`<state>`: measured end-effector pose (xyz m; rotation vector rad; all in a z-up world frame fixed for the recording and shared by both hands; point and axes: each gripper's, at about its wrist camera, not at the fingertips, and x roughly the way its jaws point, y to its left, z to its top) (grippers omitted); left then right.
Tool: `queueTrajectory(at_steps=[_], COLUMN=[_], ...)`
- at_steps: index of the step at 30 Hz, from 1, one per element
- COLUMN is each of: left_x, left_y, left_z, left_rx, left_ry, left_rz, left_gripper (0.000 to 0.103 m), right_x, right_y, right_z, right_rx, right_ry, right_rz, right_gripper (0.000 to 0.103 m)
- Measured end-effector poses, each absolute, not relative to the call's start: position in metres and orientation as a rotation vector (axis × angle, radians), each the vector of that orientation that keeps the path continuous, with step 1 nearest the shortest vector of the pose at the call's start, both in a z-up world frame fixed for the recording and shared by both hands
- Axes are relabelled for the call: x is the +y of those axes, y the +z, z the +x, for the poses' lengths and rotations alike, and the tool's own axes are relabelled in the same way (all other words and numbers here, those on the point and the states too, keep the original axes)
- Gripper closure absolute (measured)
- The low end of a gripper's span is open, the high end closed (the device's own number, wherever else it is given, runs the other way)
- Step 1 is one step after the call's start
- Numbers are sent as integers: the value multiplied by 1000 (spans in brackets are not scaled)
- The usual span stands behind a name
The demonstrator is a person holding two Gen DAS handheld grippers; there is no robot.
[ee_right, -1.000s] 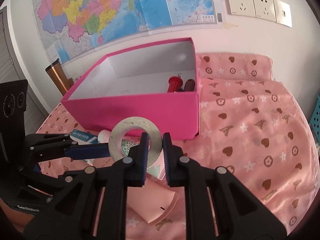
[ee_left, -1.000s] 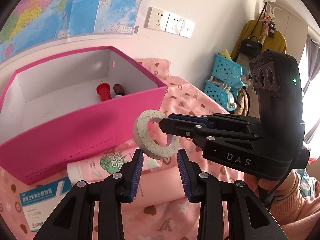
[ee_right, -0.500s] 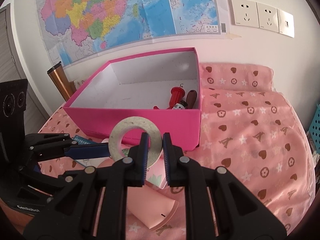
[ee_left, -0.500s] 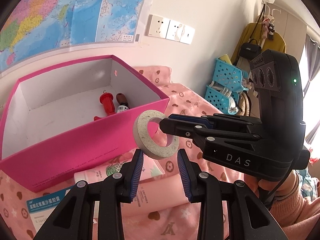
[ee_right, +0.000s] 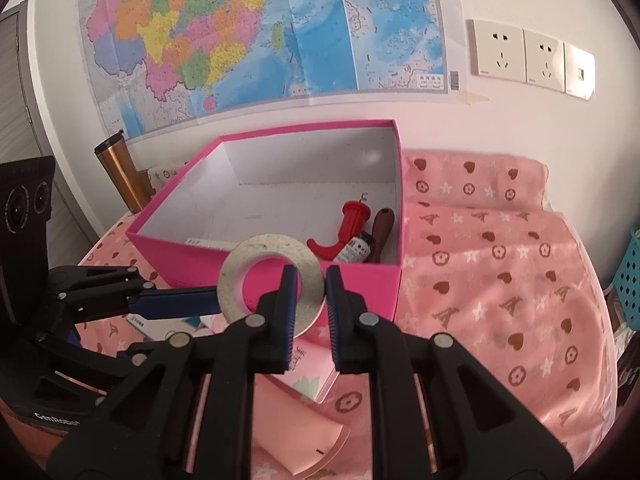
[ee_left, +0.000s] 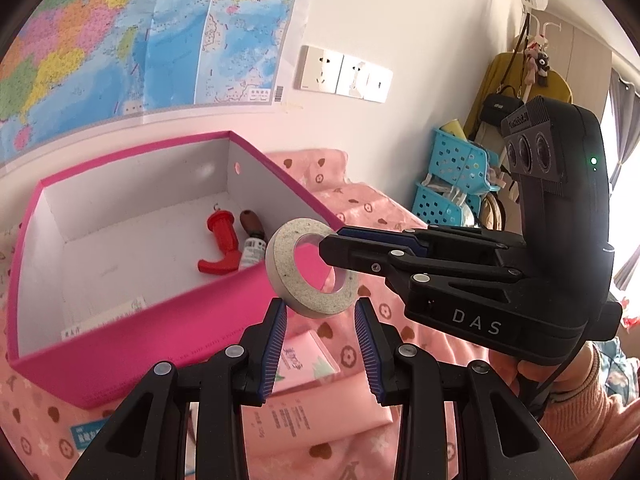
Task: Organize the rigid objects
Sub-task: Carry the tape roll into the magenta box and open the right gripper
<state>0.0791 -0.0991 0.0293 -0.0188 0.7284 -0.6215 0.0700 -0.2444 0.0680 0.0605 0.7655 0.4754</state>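
R gripper clamped on tape roll rim, above pink box edge; L gripper open w/ nothing in it

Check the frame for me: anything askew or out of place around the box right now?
Mostly tidy. The tape roll hangs tilted in the air before the pink box, pinched at its rim by the right gripper. A pink tube and cartons lie loose on the cloth.

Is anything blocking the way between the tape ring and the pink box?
Only the box's own near wall: the tape ring, held in the right claw, hangs just outside it and has to pass over the rim. Inside, the red tool and small bottle lie in the right corner; the remaining floor looks open.
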Motion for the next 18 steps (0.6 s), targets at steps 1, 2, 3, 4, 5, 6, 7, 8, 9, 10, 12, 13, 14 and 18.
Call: queueTrajectory(at_steps=[1, 2, 3, 4, 5, 6, 7, 8, 9, 10, 12, 13, 14, 18], left_x=[-99, -99, -99, -99, -99, -99, -99, -99, -99, -100, -99, -99, -99, -99], left_y=[30, 31, 32, 33, 34, 35, 37, 38, 39, 39, 40, 41, 41, 42], left_z=[81, 82, 84, 86, 87, 89, 91, 93, 94, 96, 99, 101, 104, 114], left_rx=[728, 726, 726, 723, 721, 719, 718, 717, 716, 716, 718, 718, 718, 726], left_ry=[-622, -622, -620, -618, -616, -614, -614, -614, -612, -611, -608, -607, -606, -592], left_rz=[-18, -17, -16, -14, -12, -13, -15, -16, -16, -14, -15, -15, -14, -9], left_gripper=[68, 68, 68, 68, 68, 68, 68, 68, 68, 68, 68, 68, 68, 68], right_x=[-244, -244, -244, -244, -244, -244, -244, -244, -243, -243, -244, -244, -244, -244], right_y=[69, 70, 71, 72, 73, 75, 75, 76, 77, 78, 78, 78, 78, 78], right_z=[71, 73, 75, 76, 78, 80, 82, 84, 86, 88, 94, 96, 99, 110], right_rx=[764, 762, 760, 759, 757, 755, 754, 753, 751, 750, 754, 757, 759, 770], right_ry=[475, 474, 473, 472, 472, 470, 469, 468, 466, 465, 466, 468, 469, 469], right_rz=[59, 58, 56, 55, 57, 57, 55, 54, 50, 47, 51, 56, 60, 70], right_gripper=[87, 87, 87, 87, 87, 87, 87, 87, 87, 87, 87, 87, 87, 87])
